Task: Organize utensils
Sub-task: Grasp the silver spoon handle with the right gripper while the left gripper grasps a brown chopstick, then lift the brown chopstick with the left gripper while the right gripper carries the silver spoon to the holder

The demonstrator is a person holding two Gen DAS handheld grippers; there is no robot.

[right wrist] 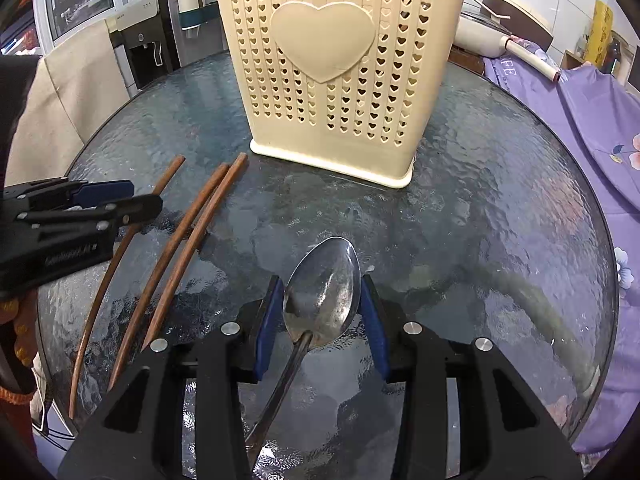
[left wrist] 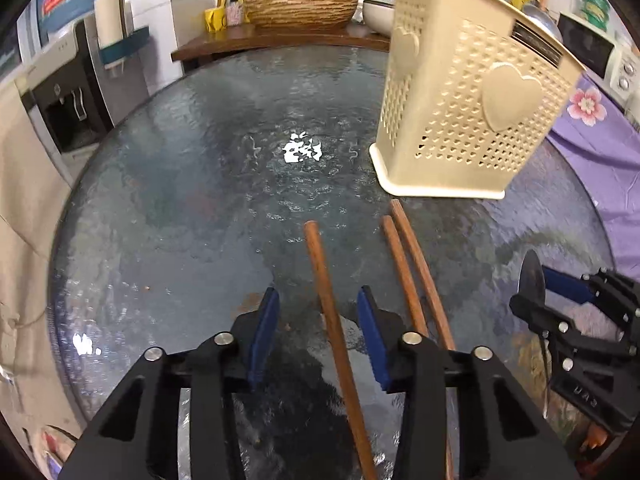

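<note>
I count three chopsticks (right wrist: 160, 264) and one basket (right wrist: 336, 68); my right gripper (right wrist: 320, 304) clamps one spoon (right wrist: 324, 292), my left gripper (left wrist: 316, 320) straddles one chopstick (pads not touching).

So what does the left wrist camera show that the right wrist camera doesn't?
Only the left wrist view: its own tool open around one chopstick, pads not touching it, and a wooden basin behind. Only the right wrist view: the spoon's bowl between the right tool's pads. Both: the cream basket, three chopsticks and the glass table.
</note>
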